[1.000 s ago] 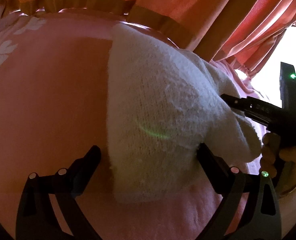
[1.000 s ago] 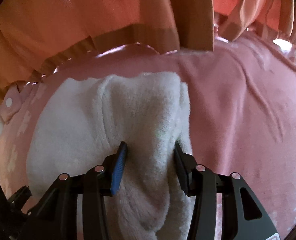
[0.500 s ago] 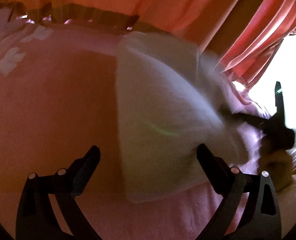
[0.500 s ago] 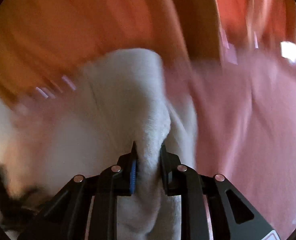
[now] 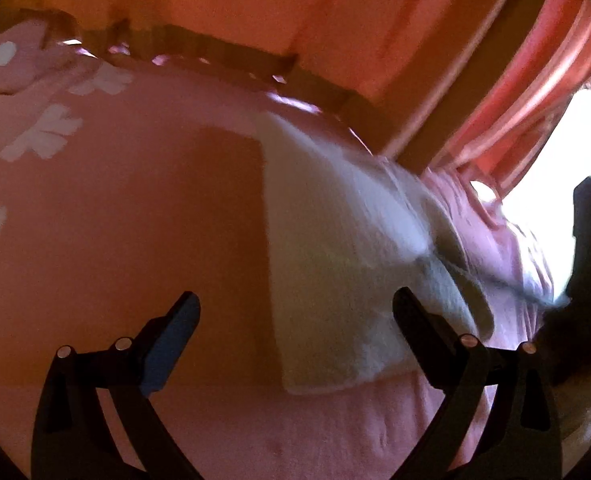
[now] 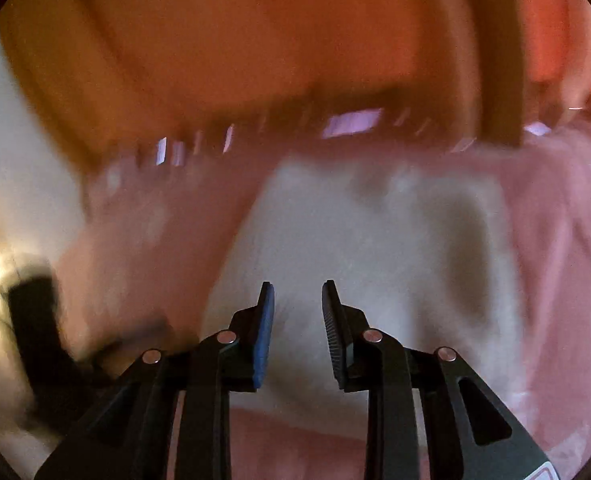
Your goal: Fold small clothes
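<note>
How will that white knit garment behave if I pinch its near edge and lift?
Likely floppy: the white knit garment lies slack, following the pink bedspread, so it should drape from the pinch. Its fuzzy texture suggests it should grip rather than slip. It looks light. Both the right gripper and left gripper are open.

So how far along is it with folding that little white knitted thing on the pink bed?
The white garment already lies doubled over on the pink bedspread, so one fold looks made. Nothing is gripped now: the right gripper is open above it, and the left gripper is wide open. Any further fold or tidying remains.
</note>
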`<state>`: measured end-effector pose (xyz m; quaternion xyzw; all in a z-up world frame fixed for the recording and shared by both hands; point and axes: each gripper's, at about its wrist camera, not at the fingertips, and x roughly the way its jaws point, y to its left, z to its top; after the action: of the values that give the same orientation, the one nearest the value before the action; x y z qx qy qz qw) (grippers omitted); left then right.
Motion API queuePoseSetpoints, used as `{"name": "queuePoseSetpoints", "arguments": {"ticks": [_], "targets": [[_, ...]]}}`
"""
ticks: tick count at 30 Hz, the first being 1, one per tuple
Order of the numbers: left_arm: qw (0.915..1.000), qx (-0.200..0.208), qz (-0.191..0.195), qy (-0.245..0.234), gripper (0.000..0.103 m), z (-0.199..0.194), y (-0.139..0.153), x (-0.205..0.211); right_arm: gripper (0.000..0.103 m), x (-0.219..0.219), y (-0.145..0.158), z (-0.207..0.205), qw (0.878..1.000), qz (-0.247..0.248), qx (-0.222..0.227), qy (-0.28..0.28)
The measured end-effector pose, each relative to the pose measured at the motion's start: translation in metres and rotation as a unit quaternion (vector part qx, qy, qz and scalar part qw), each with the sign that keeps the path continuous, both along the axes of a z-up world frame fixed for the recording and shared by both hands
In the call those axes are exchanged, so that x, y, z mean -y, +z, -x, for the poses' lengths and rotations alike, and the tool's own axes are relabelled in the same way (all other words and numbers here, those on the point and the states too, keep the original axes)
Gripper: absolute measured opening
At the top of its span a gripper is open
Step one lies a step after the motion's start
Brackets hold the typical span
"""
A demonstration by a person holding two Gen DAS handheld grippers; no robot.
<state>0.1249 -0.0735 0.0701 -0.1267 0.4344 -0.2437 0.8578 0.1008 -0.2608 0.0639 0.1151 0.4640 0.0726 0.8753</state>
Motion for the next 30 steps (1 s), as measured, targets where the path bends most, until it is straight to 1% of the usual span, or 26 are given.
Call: {"name": "queuePoseSetpoints", "arguments": {"ticks": [1,2,3,4,5,6,7,8,9,10,11,12,13,14,15,16,17,18,20,22,23,24,25,27,28,30], "targets": [[1.0,0.004,-0.003,0.006,0.095,-0.001,0.003,-0.003,0.025,-0.007,-0.017,-0.004,1.0,0.015,-0.02,0.011],[0.9999,0.007,-0.008,0.013,0.095,-0.003,0.004,-0.007,0.025,-0.015,-0.027,-0.002,0.999,0.034,0.0,0.017],[0.9998,0.007,-0.011,0.018,0.095,-0.005,0.004,-0.008,0.025,-0.02,-0.023,0.001,0.999,0.048,0.008,0.016],[0.9996,0.008,-0.016,0.023,0.095,-0.006,0.004,-0.01,0.024,-0.022,-0.015,0.003,0.998,0.054,0.001,0.013],[0.9994,0.008,-0.022,0.026,0.095,-0.007,0.002,-0.01,0.024,-0.018,0.0,0.007,0.999,0.042,0.006,-0.004],[0.9993,0.005,-0.027,0.024,0.095,-0.008,0.001,-0.009,0.024,-0.016,0.009,0.012,1.0,0.021,0.02,-0.009],[0.9992,0.0,-0.035,0.02,0.095,-0.008,-0.002,-0.006,0.024,-0.012,0.012,0.014,1.0,0.004,0.028,-0.008],[0.9991,-0.003,-0.04,0.016,0.095,-0.009,-0.004,-0.004,0.024,-0.012,0.006,0.015,1.0,0.002,0.018,-0.01],[0.9989,-0.005,-0.044,0.012,0.095,-0.007,-0.005,-0.002,0.02,-0.012,-0.009,0.012,1.0,0.015,-0.004,-0.008],[0.9986,-0.006,-0.051,0.01,0.095,-0.005,-0.007,0.0,0.019,-0.015,-0.025,0.005,0.999,0.029,-0.023,-0.003],[0.9981,-0.006,-0.06,0.007,0.095,-0.004,-0.009,0.003,0.019,-0.016,-0.034,0.006,0.999,0.034,-0.018,0.0],[0.9978,-0.006,-0.066,0.006,0.095,-0.002,-0.01,0.005,0.018,-0.017,-0.028,0.01,0.999,0.032,-0.011,-0.004],[0.9975,-0.006,-0.07,0.004,0.095,-0.001,-0.011,0.006,0.018,-0.015,-0.021,0.013,1.0,0.026,-0.016,-0.006],[0.9972,-0.007,-0.074,0.001,0.095,0.0,-0.013,0.008,0.018,-0.009,-0.01,0.017,1.0,0.013,-0.009,-0.018],[0.997,-0.007,-0.077,-0.002,0.095,0.0,-0.013,0.01,0.022,0.004,0.003,0.023,0.999,-0.004,0.009,-0.037],[0.9967,-0.007,-0.08,-0.004,0.095,0.001,-0.014,0.012,0.023,0.016,0.015,0.031,0.998,-0.007,0.027,-0.061],[0.9965,-0.006,-0.083,-0.007,0.095,0.001,-0.015,0.014,0.025,0.026,0.02,0.035,0.996,0.004,0.034,-0.082],[0.9963,-0.005,-0.085,-0.008,0.095,0.001,-0.016,0.016,0.029,0.039,0.024,0.039,0.993,0.02,0.037,-0.109],[0.996,-0.005,-0.089,-0.007,0.095,0.002,-0.018,0.018,0.036,0.069,0.021,0.049,0.987,0.028,0.027,-0.155],[0.9958,-0.006,-0.091,-0.007,0.095,0.003,-0.02,0.019,0.043,0.09,0.011,0.055,0.981,0.027,0.008,-0.191],[0.9959,-0.006,-0.089,-0.008,0.095,0.003,-0.02,0.019,0.046,0.1,0.003,0.06,0.978,0.025,-0.009,-0.206],[0.996,-0.006,-0.089,-0.008,0.095,0.003,-0.021,0.02,0.044,0.104,-0.007,0.062,0.978,0.019,-0.027,-0.205],[0.9959,-0.005,-0.09,-0.009,0.095,0.002,-0.022,0.02,0.038,0.106,-0.017,0.061,0.98,0.01,-0.043,-0.192],[0.9958,-0.005,-0.09,-0.012,0.095,0.003,-0.024,0.022,0.017,0.104,-0.023,0.065,0.982,0.005,-0.043,-0.183],[0.996,-0.005,-0.088,-0.012,0.095,0.003,-0.025,0.022,0.016,0.104,-0.018,0.067,0.983,-0.003,-0.038,-0.179],[0.9967,-0.003,-0.079,-0.017,0.095,0.004,-0.022,0.022,0.014,0.105,0.006,0.077,0.983,-0.011,0.006,-0.185]]}}
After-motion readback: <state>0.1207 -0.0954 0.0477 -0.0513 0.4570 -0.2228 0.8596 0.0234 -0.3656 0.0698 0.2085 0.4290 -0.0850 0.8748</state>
